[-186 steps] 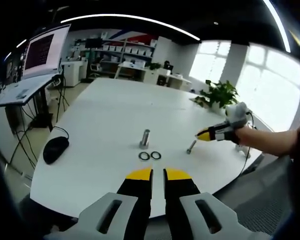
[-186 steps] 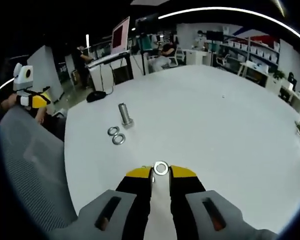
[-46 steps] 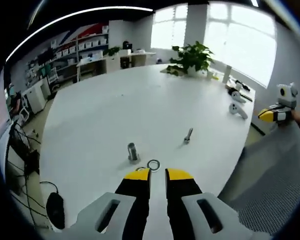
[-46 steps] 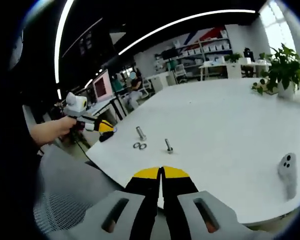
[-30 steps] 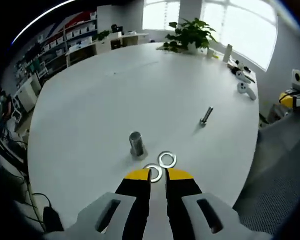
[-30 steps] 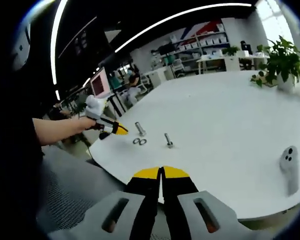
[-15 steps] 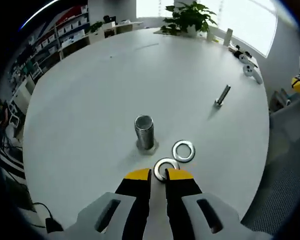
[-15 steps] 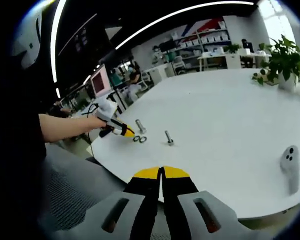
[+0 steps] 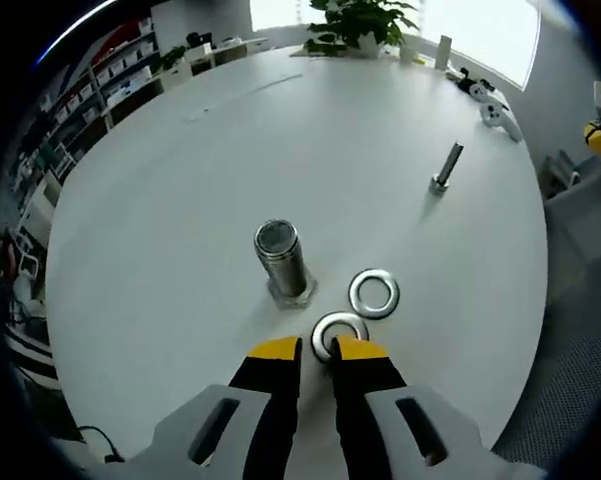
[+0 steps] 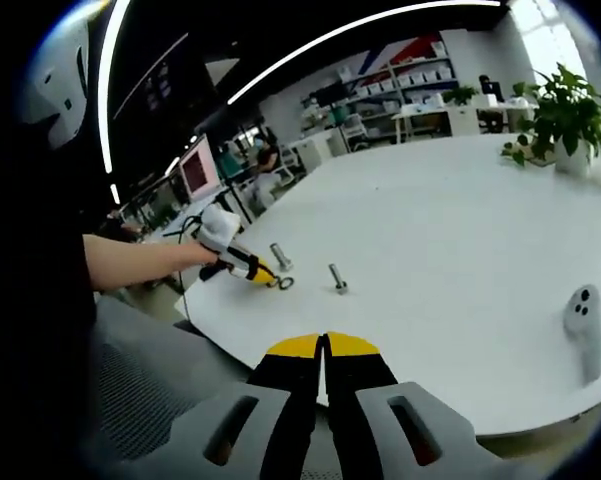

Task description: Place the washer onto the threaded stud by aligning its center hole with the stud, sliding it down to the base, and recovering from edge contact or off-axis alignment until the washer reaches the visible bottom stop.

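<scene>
Round white table (image 9: 180, 180) in an open office: shelving and potted plant (image 10: 568, 110) behind. Threaded stud (image 9: 280, 258) upright mid-table, one washer (image 9: 338, 330) at left gripper (image 9: 318, 350) tips, jaws slightly parted astride its rim; second washer (image 9: 374, 292) beside. Smaller bolt (image 9: 444, 166) well apart. Right gripper (image 10: 324, 346) clenched on nothing.

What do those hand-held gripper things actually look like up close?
Each hand-held gripper, the left and the right, has two black jaws capped with yellow tips, rising from pale grey shells with slotted openings. Seen from afar, the left one carries a white body.
</scene>
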{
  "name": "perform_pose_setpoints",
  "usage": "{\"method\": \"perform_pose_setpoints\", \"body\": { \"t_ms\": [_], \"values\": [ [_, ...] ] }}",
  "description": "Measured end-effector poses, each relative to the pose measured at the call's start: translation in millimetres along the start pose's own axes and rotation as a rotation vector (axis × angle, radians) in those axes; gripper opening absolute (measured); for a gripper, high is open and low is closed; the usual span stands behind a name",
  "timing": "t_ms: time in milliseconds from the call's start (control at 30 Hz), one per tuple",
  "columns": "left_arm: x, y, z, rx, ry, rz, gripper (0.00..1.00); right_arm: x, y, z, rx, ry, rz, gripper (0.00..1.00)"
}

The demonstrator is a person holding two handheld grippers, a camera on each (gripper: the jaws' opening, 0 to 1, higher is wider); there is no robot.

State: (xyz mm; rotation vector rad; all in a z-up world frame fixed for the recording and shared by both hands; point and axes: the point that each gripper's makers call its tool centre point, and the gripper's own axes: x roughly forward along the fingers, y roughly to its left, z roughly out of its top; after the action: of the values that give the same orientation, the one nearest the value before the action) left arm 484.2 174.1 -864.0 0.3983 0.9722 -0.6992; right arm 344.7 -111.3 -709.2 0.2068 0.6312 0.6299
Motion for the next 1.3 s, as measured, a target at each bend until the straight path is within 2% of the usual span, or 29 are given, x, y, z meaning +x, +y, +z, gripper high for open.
{"method": "perform_pose_setpoints", "body": {
  "t_ms": [133, 200, 367, 433, 500, 633, 667, 900, 967, 1100, 1300],
  "values": [
    [1, -0.1, 2.5, 0.007, -0.015, -0.001, 0.11, 1, 0, 1.5, 0.006, -0.005, 0.001, 0.04],
    [2, 0.0, 4.0, 0.050, -0.020, 0.000, 0.11, 1, 1, 1.9, 0.009, -0.004, 0.006, 0.04],
    [4, -0.2, 6.4, 0.032, -0.038, 0.000, 0.14, 1, 1, 1.8, 0.010, -0.005, 0.014, 0.04],
    [4, -1.5, 6.4, 0.032, -0.034, -0.001, 0.07, 2, 1, 2.2, 0.010, -0.005, 0.016, 0.04],
    [2, 0.9, 6.5, 0.073, -0.023, 0.018, 0.03, 2, 1, 2.0, 0.010, -0.003, 0.017, 0.04],
    [0, -2.7, 6.4, 0.033, -0.017, 0.007, 0.02, 3, 3, 1.9, 0.006, 0.001, 0.025, 0.04],
    [-1, -6.9, 4.8, -0.013, -0.017, -0.009, 0.02, 3, 3, 2.1, 0.005, 0.000, 0.026, 0.04],
    [-12, -8.6, 2.0, -0.030, -0.031, -0.004, 0.02, 2, 3, 3.6, 0.008, -0.008, 0.025, 0.04],
    [-17, -7.6, 3.6, -0.034, -0.043, 0.003, 0.02, 2, 3, 4.1, 0.009, -0.011, 0.025, 0.04],
    [-27, -9.1, 9.8, -0.100, -0.089, -0.007, 0.02, 2, 3, 4.6, 0.007, -0.016, 0.023, 0.04],
    [-42, -10.4, 18.4, -0.104, -0.113, -0.002, 0.02, 1, 3, 5.1, 0.009, -0.021, 0.023, 0.04]
  ]
}}
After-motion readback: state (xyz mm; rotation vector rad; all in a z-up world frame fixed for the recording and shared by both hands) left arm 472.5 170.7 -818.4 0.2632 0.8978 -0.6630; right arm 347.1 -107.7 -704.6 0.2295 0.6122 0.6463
